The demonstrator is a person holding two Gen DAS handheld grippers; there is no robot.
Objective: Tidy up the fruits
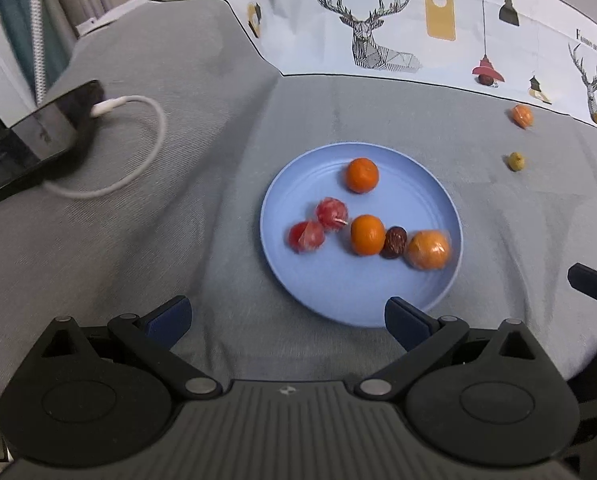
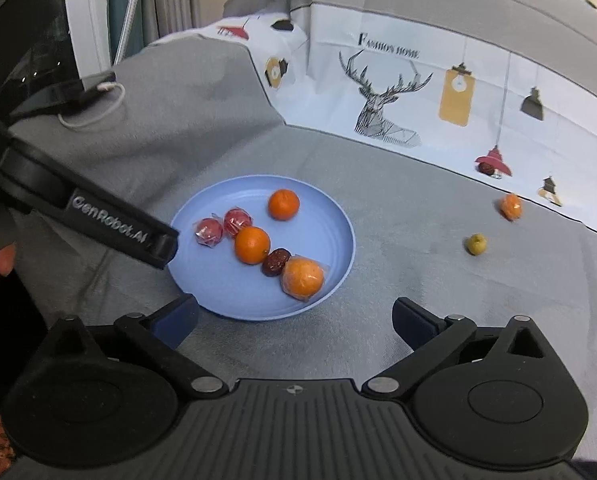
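Note:
A blue plate (image 1: 338, 296) (image 2: 218, 300) lies on the grey bedcover. It holds two bare oranges (image 1: 362, 175) (image 2: 252, 245), a wrapped orange (image 1: 428, 250) (image 2: 302, 275), a dark date (image 1: 395, 242) (image 2: 275, 262) and two red wrapped fruits (image 1: 306, 236) (image 2: 209, 232). Off the plate to the right lie a wrapped orange (image 1: 521, 115) (image 2: 510, 206), a small green fruit (image 1: 516, 161) (image 2: 476, 244) and a dark date (image 1: 486, 79) (image 2: 486, 168). My left gripper (image 1: 288, 320) is open and empty at the plate's near edge. My right gripper (image 2: 294, 320) is open and empty, just right of the plate.
A phone (image 1: 38, 136) with a white charging cable (image 1: 138, 152) lies on the cover at the left. A white sheet printed with deer and lamps (image 1: 378, 32) (image 2: 398, 92) covers the back. The left gripper's arm (image 2: 110, 224) reaches over the plate's left edge.

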